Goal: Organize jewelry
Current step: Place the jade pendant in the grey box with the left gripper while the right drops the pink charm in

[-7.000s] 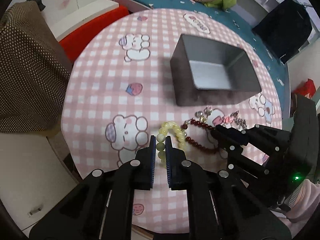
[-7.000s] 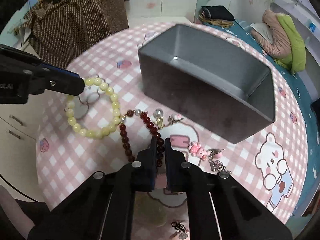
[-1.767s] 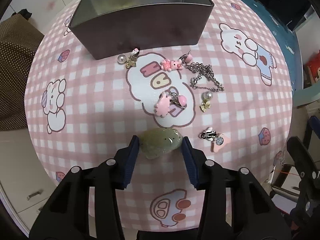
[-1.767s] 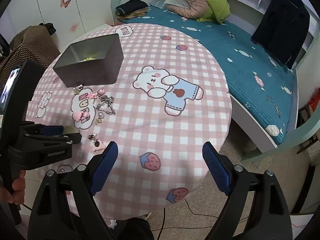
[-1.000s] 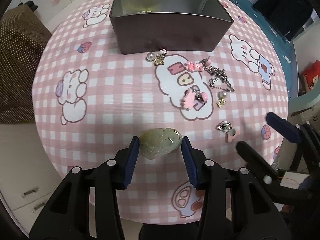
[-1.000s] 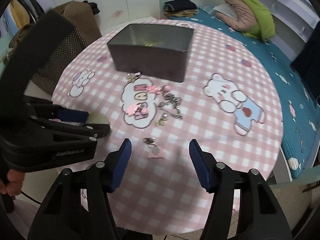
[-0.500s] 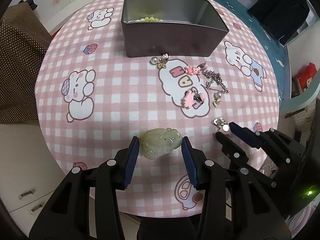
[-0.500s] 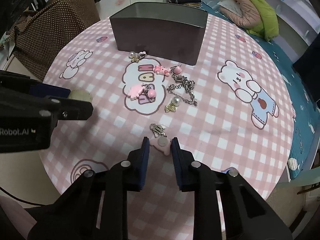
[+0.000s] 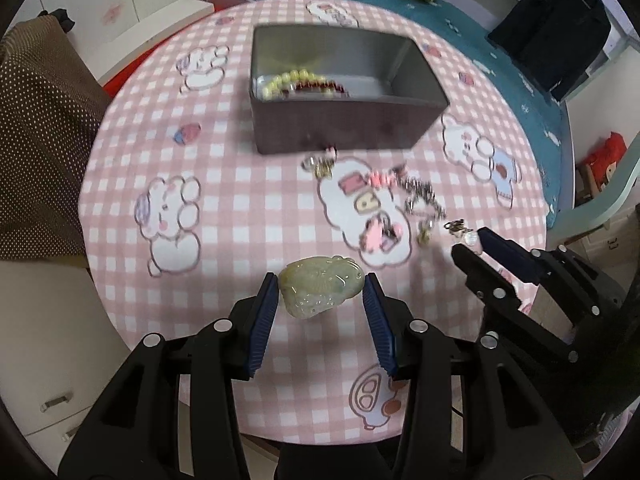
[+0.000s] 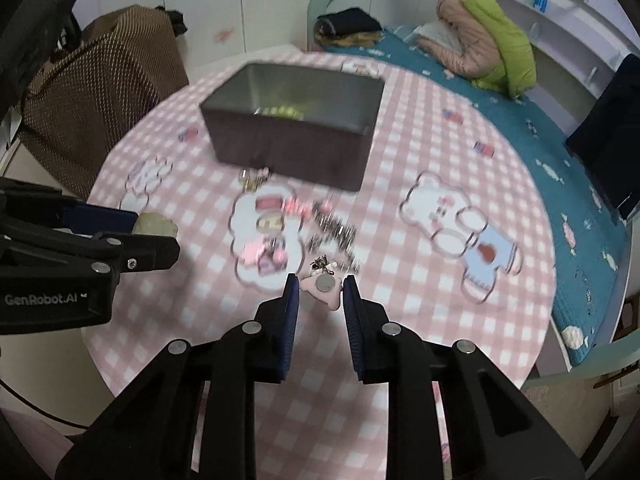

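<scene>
My left gripper [image 9: 320,292] is shut on a pale green jade pendant [image 9: 320,290] and holds it above the pink checked table [image 9: 240,208]. My right gripper [image 10: 320,292] is shut on a small pink charm with a silver disc [image 10: 325,286], lifted off the table. It shows at the right in the left wrist view [image 9: 470,246]. The grey metal box [image 9: 340,92] stands at the far side and holds a yellow bead bracelet [image 9: 286,80] and a dark red one [image 9: 320,88]. Loose pink charms and a silver chain [image 9: 424,200] lie between the box and my grippers.
A brown dotted chair [image 9: 36,140] stands left of the table. A bed with a teal cover [image 10: 540,128] lies behind and to the right. The table edge [image 9: 280,436] is close below my left gripper.
Both grippers have lifted and moved toward the box. The pink charm has left the table in my right gripper. The jade pendant stays held in my left.
</scene>
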